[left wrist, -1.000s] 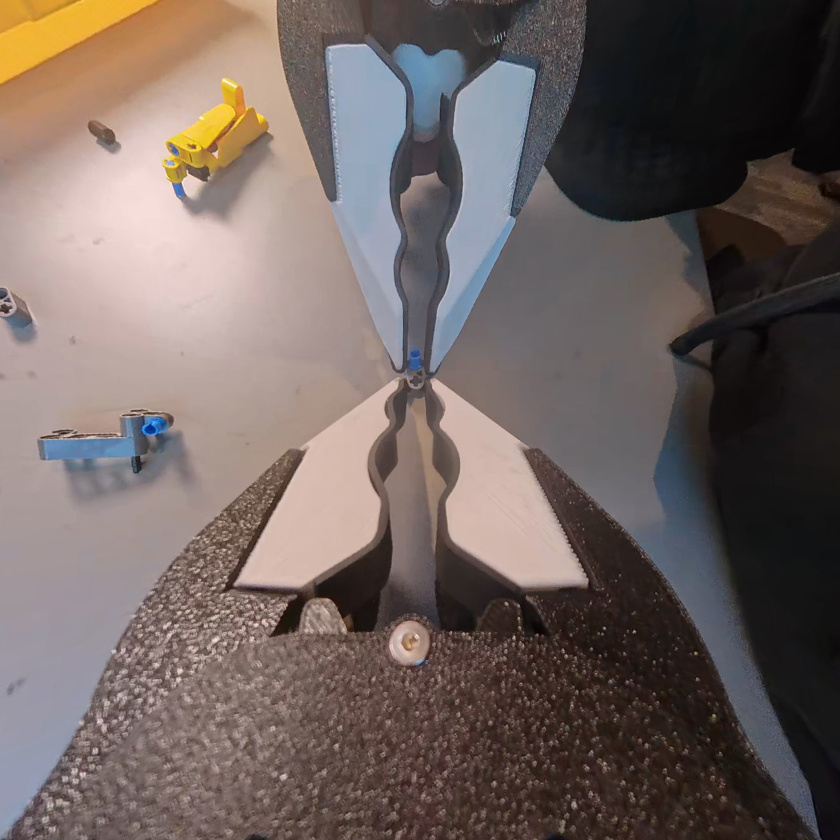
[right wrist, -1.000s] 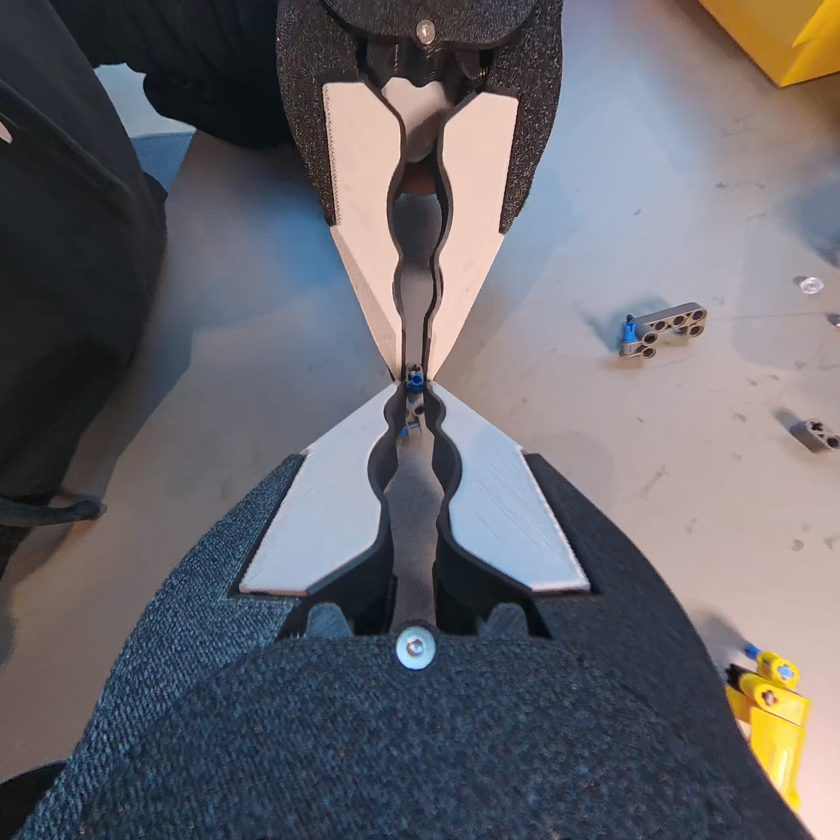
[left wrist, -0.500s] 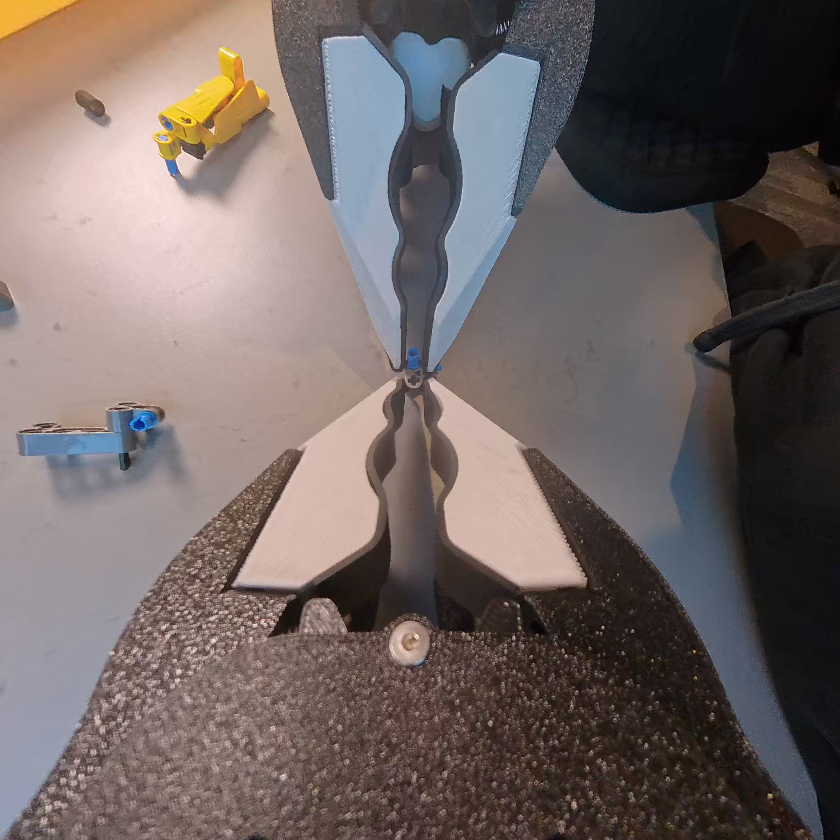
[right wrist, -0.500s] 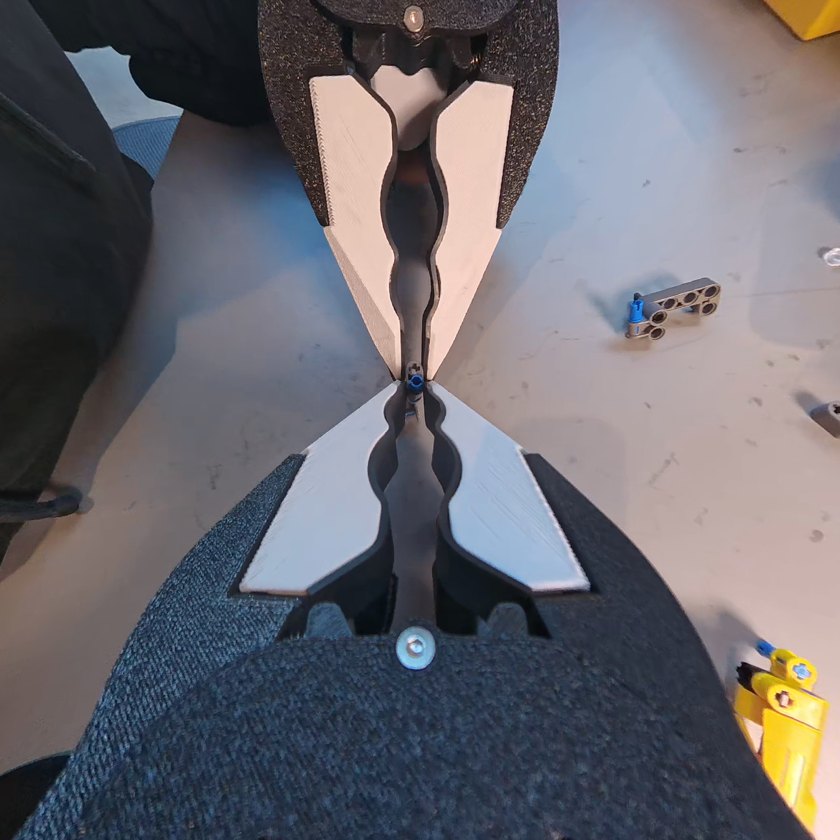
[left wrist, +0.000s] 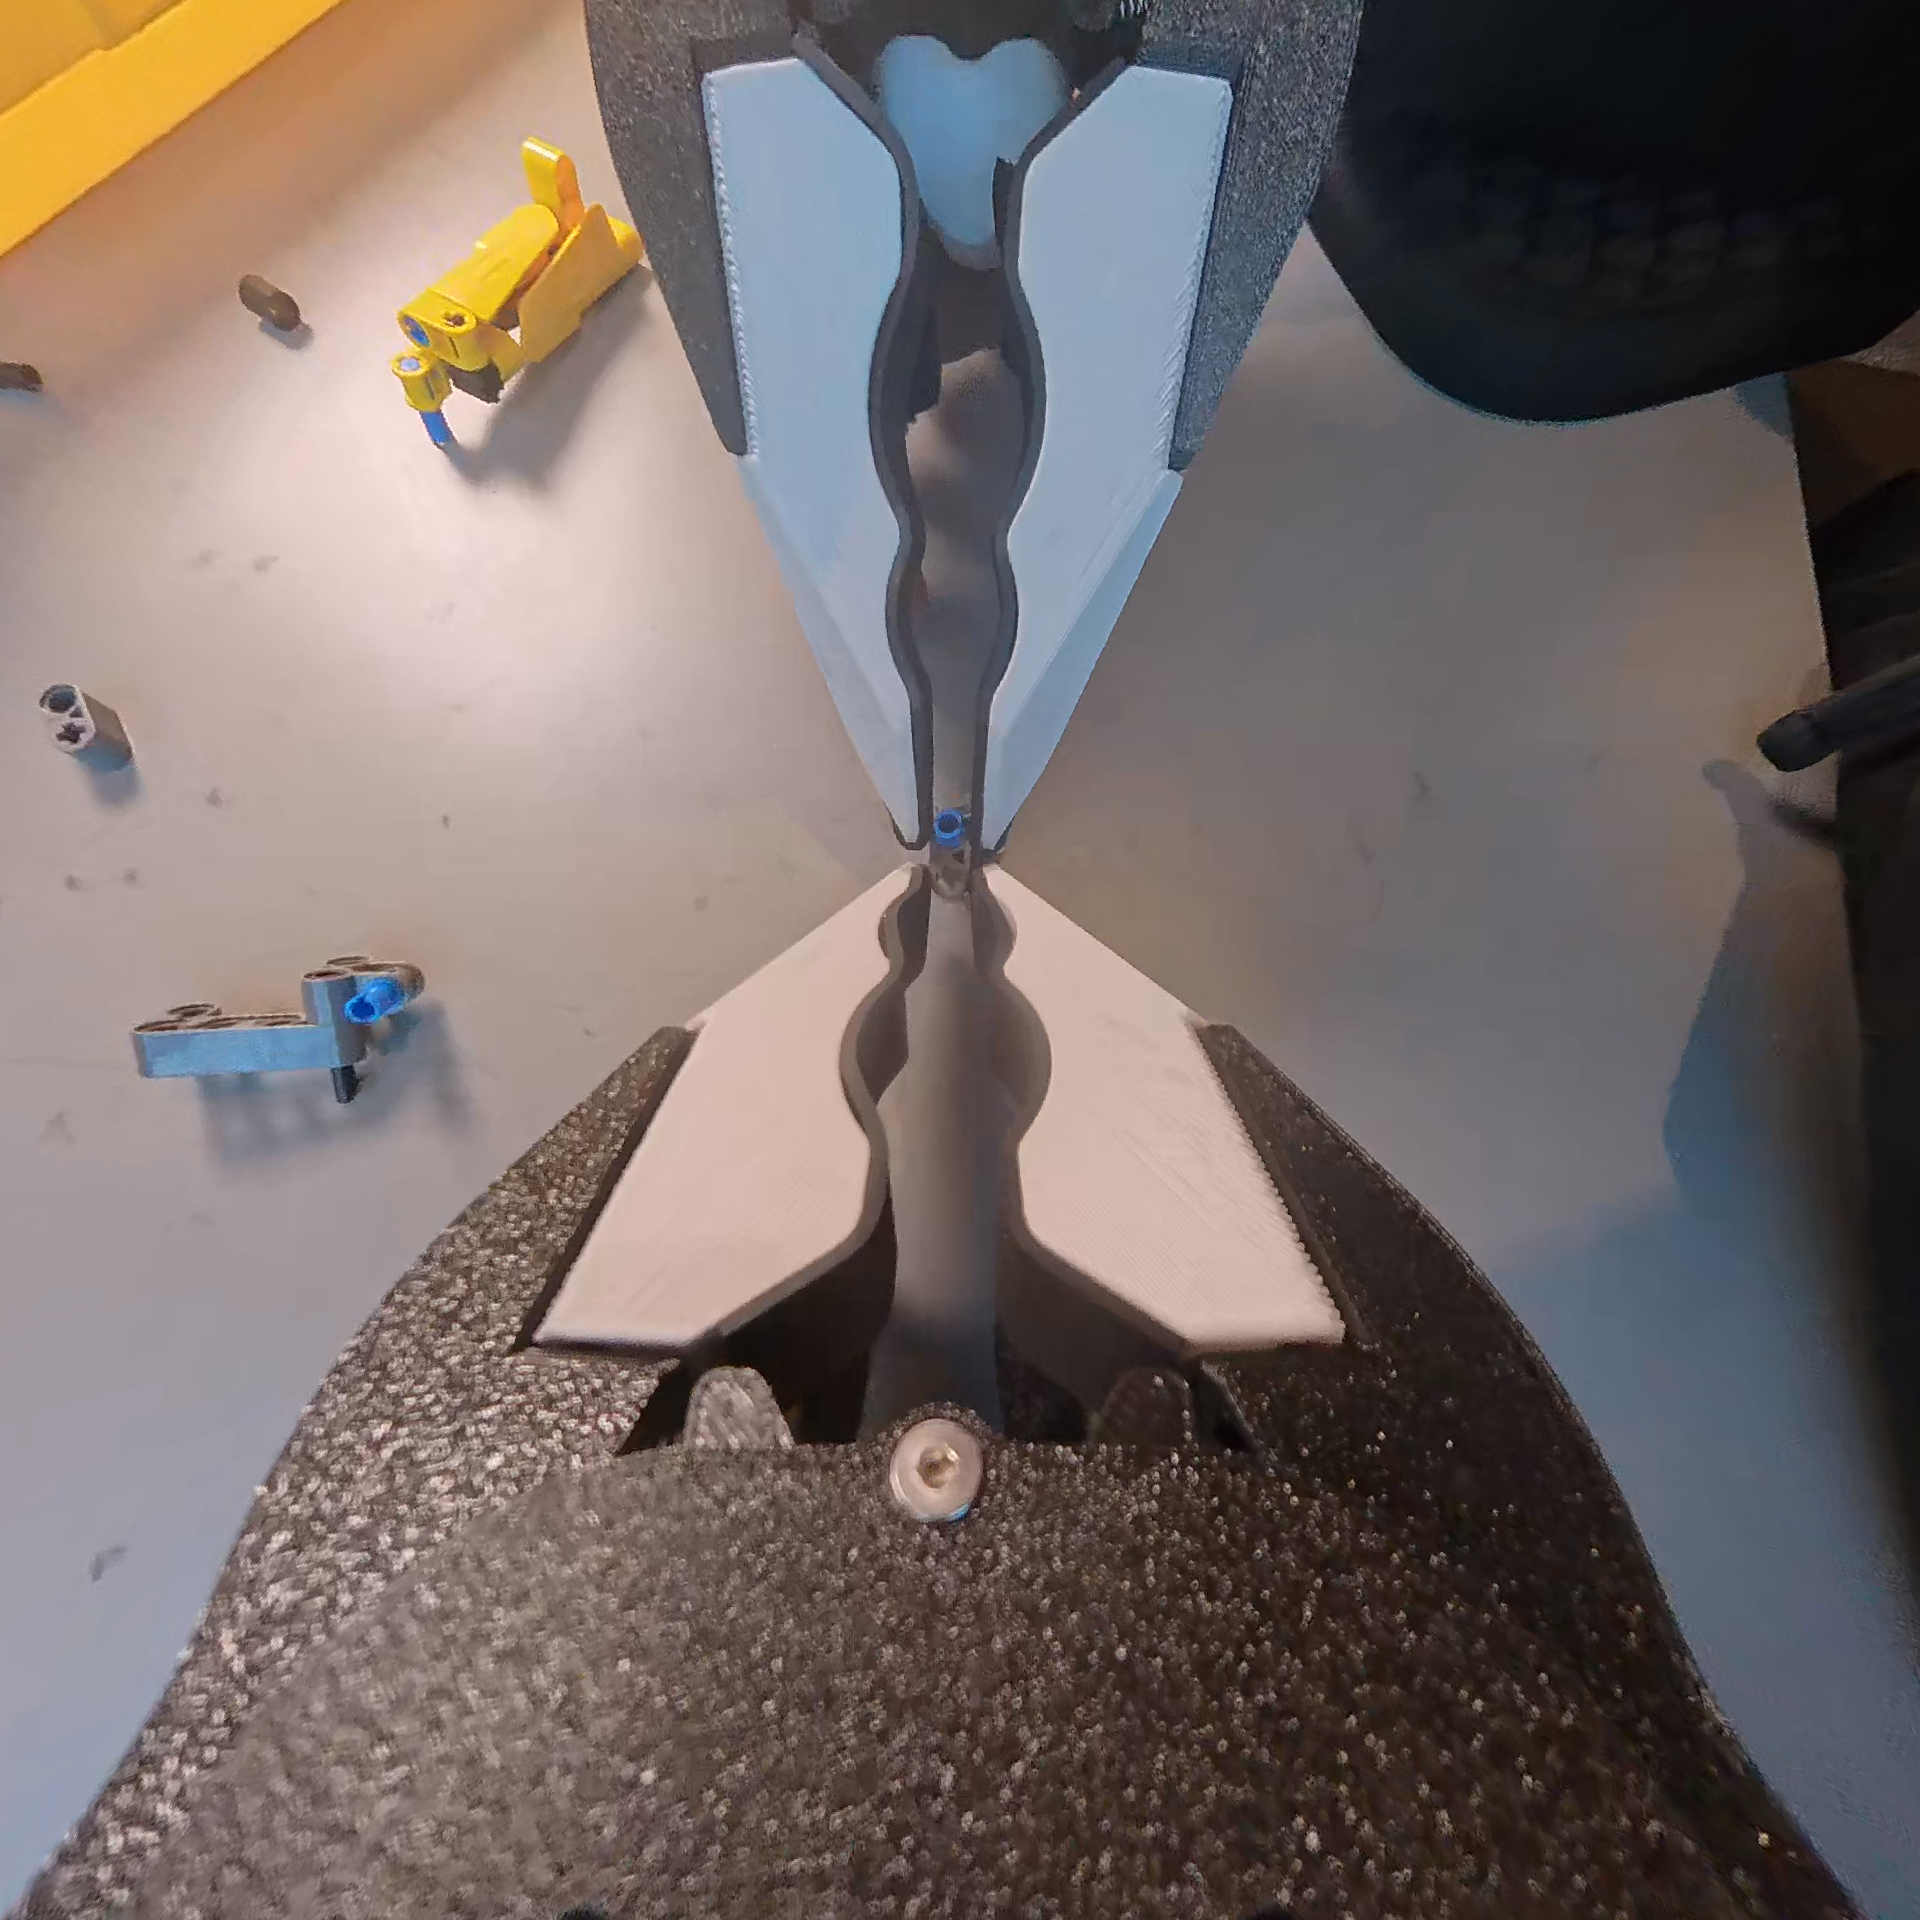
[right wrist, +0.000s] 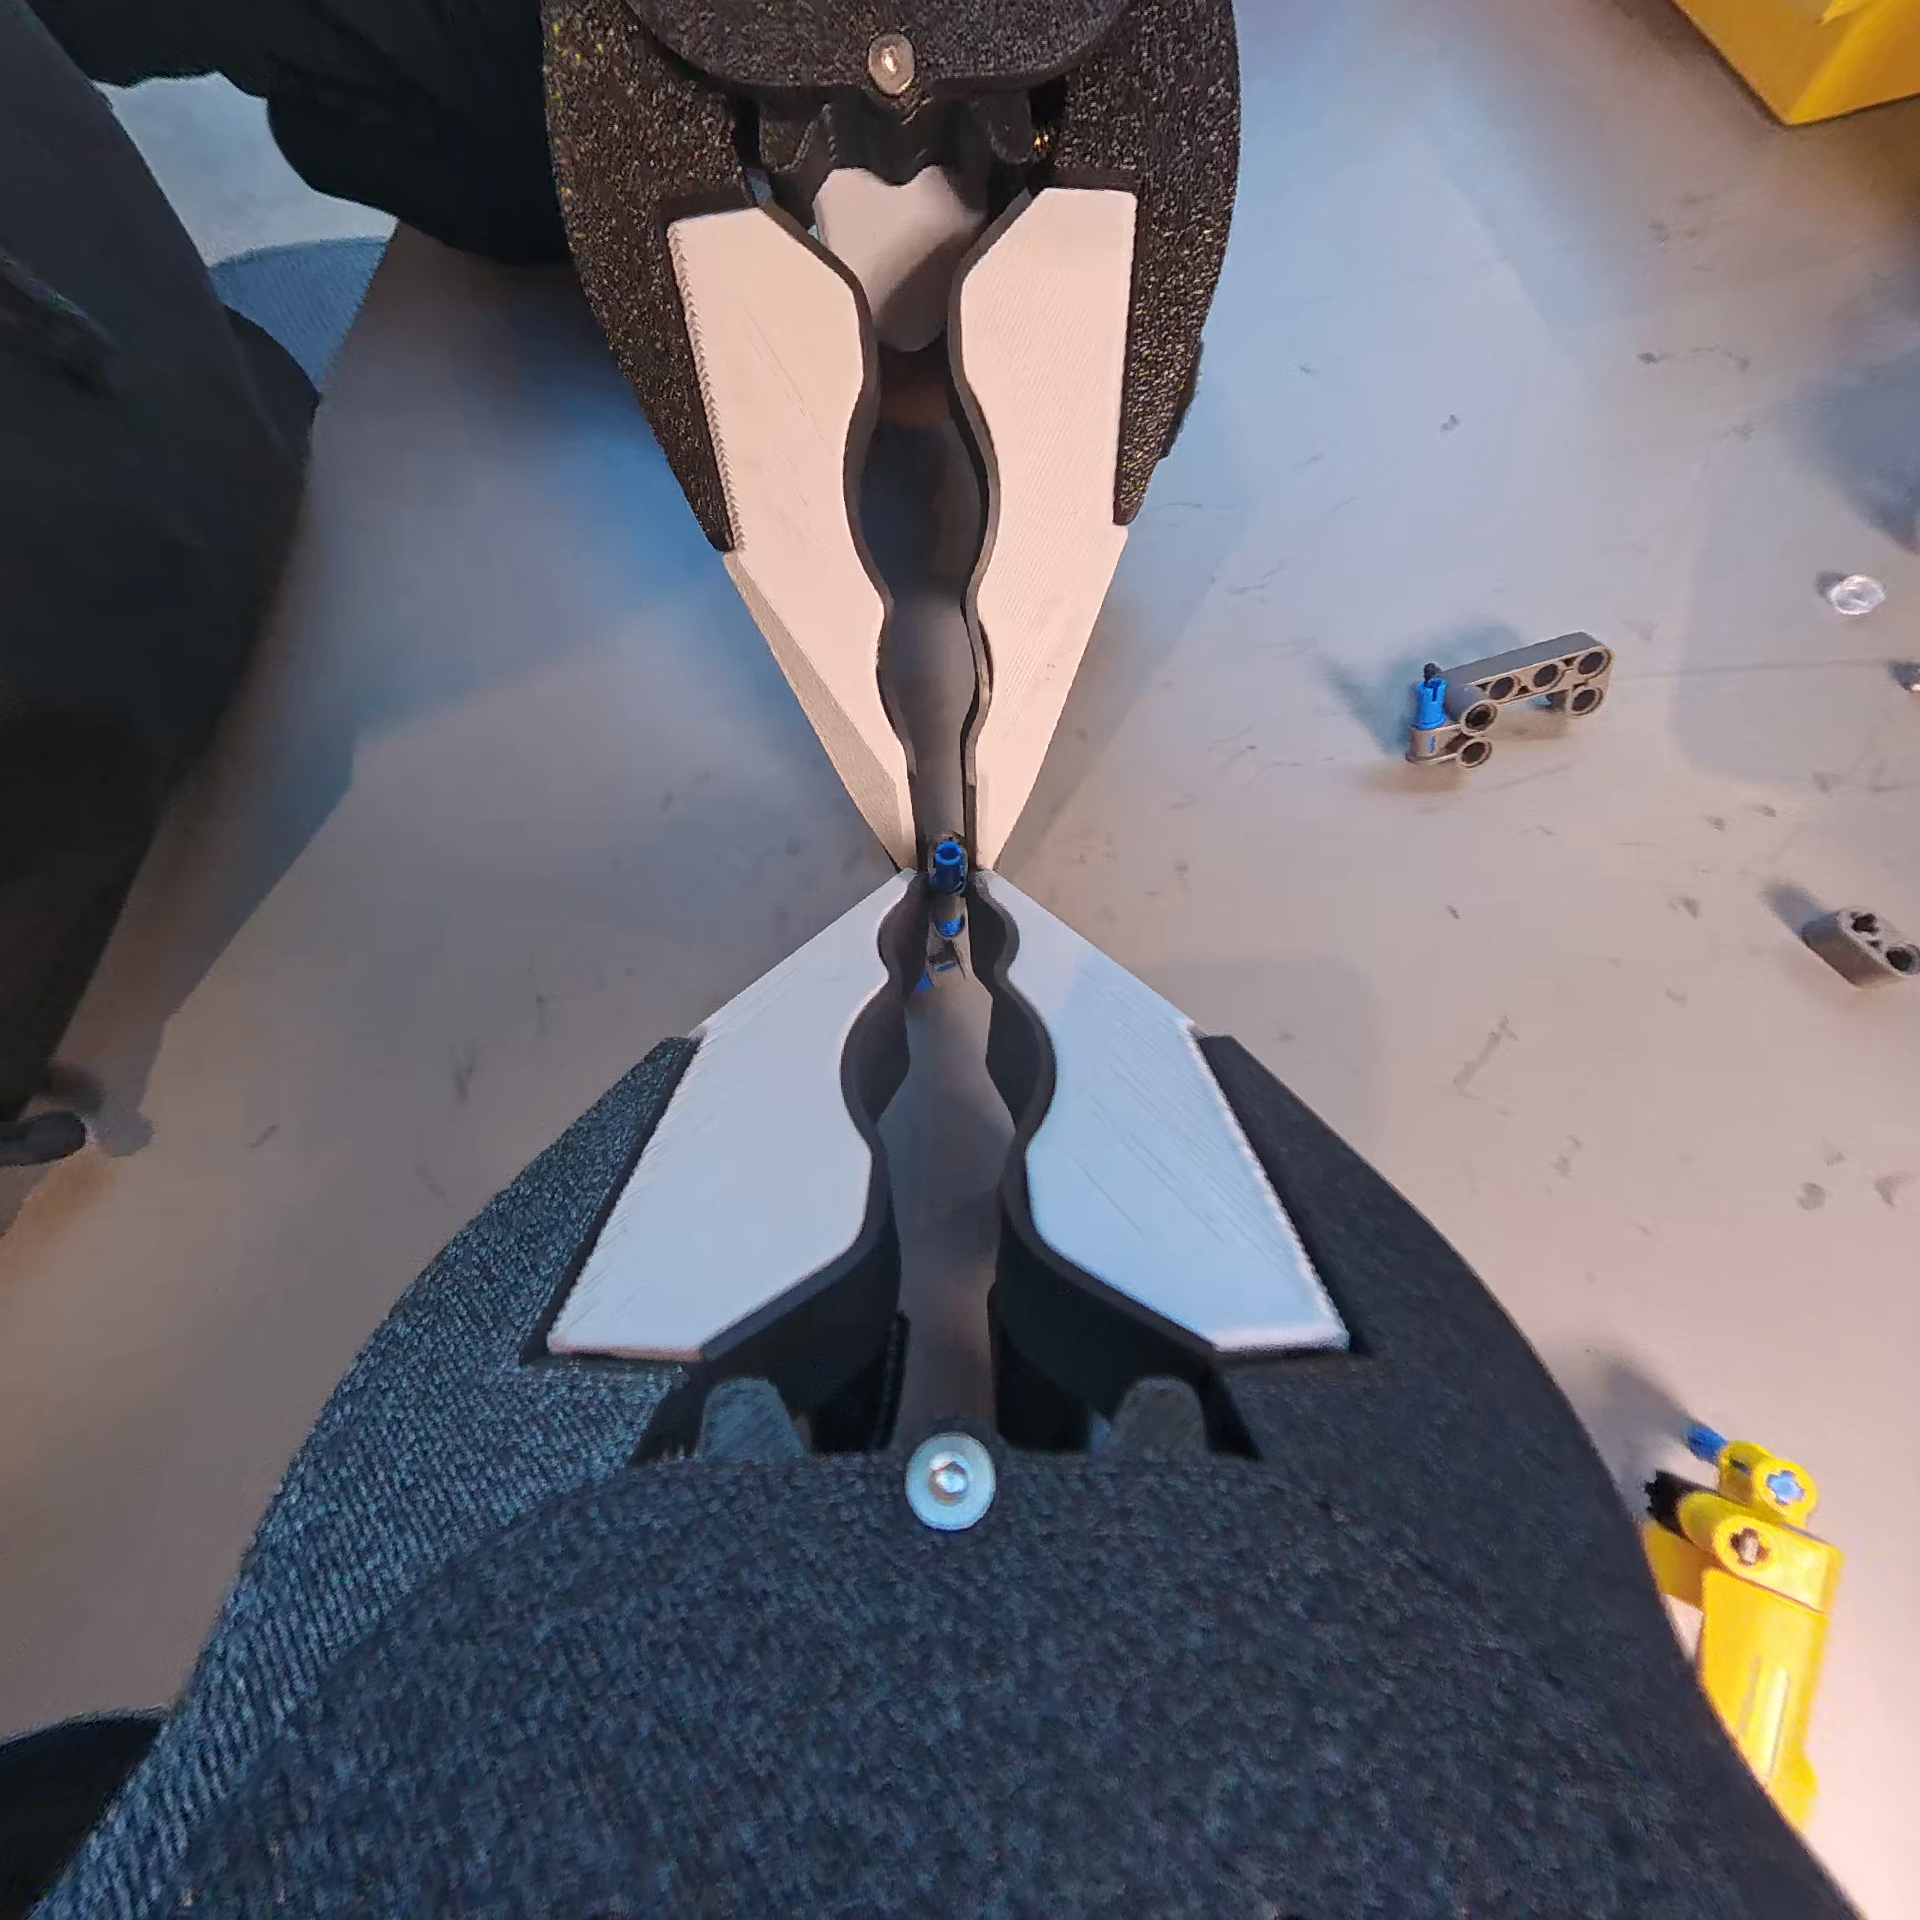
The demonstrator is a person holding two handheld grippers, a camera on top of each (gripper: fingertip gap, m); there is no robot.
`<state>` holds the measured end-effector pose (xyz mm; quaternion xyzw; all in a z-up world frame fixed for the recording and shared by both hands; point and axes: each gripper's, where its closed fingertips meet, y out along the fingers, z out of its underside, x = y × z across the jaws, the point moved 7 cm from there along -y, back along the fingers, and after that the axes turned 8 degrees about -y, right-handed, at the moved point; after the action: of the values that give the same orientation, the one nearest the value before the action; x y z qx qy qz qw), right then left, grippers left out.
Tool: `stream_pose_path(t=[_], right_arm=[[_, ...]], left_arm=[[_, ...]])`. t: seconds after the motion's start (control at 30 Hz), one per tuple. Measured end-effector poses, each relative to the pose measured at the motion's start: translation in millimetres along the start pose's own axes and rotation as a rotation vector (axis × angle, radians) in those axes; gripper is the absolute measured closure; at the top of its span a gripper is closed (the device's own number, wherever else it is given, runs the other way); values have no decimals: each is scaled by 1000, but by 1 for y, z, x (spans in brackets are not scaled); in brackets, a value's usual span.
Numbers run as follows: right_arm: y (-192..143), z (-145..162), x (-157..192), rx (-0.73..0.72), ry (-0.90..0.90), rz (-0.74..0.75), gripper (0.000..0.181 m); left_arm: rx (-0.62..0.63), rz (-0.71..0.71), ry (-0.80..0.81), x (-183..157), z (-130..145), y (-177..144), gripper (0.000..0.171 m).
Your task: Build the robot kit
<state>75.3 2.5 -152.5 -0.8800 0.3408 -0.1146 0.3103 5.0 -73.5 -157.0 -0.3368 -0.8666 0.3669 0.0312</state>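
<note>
A yellow toy piece with blue pins lies on the grey table. Near it sit a grey bent beam (a blue pin sticks out of it), a small grey block and a yellow box.

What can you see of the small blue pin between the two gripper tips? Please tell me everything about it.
The small blue pin is a tiny cylinder that looks like glossy plastic, with a hollow end facing the left wrist camera. It sits above the grey table, where the tips of the left gripper and the right gripper meet nose to nose. Both grippers are nearly shut around it and a small dark grey piece it seems joined to. Which fingers press the pin itself is too small to tell.
</note>
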Motion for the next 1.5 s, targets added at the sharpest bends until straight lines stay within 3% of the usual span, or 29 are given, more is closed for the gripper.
stream_pose_path(t=[0.27, 0.37, 0.6, 1.17, 1.5], right_arm=[[-10, 7, 1, -8, 1, 17, 174], [-18, 12, 5, 57, -22, 9, 162], [-10, 12, 8, 163, -47, 31, 169], [-9, 14, 8, 130, -10, 81, 175], [-9, 15, 9, 113, -19, 80, 175]], left_arm=[[44, -48, -5, -3, -10, 6, 165], [61, -49, -19, -1, -11, 6, 165], [81, -28, -32, 1, -13, 7, 165], [312, -19, 93, 1, -30, 9, 165], [375, -32, 124, 3, -21, 16, 165]])
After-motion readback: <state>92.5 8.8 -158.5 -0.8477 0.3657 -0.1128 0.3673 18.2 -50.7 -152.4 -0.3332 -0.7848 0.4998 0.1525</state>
